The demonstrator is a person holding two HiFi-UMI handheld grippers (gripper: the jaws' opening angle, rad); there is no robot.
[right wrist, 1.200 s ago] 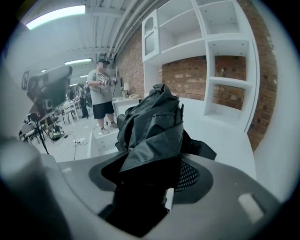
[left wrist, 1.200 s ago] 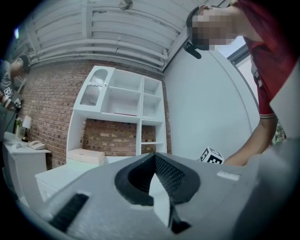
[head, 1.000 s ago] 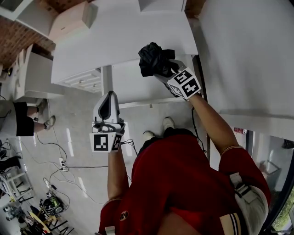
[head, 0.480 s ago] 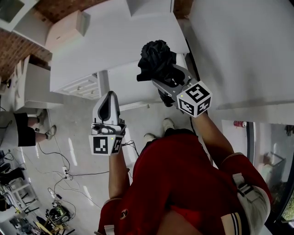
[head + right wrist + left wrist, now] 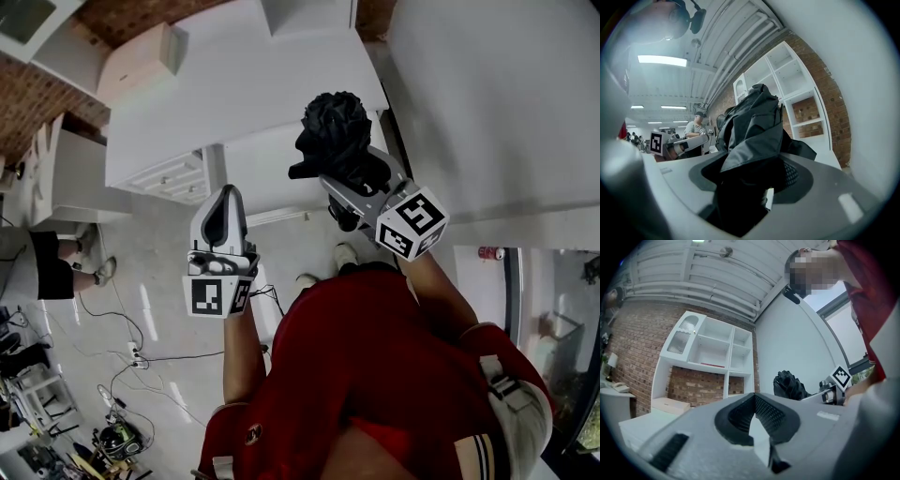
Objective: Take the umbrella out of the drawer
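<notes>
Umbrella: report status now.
Left gripper shut, empty. Right gripper shut on black umbrella, held over white drawer unit. No obstruction visible.

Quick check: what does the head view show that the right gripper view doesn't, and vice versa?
Only the head view: the person's red shirt, the grey floor strewn with cables, and the right gripper from outside with its marker cube. Only the right gripper view: ceiling strip lights, and dark fabric bunched against that gripper's fingers. Both: the black folded fabric umbrella held by the right gripper, and the left gripper, empty.
</notes>
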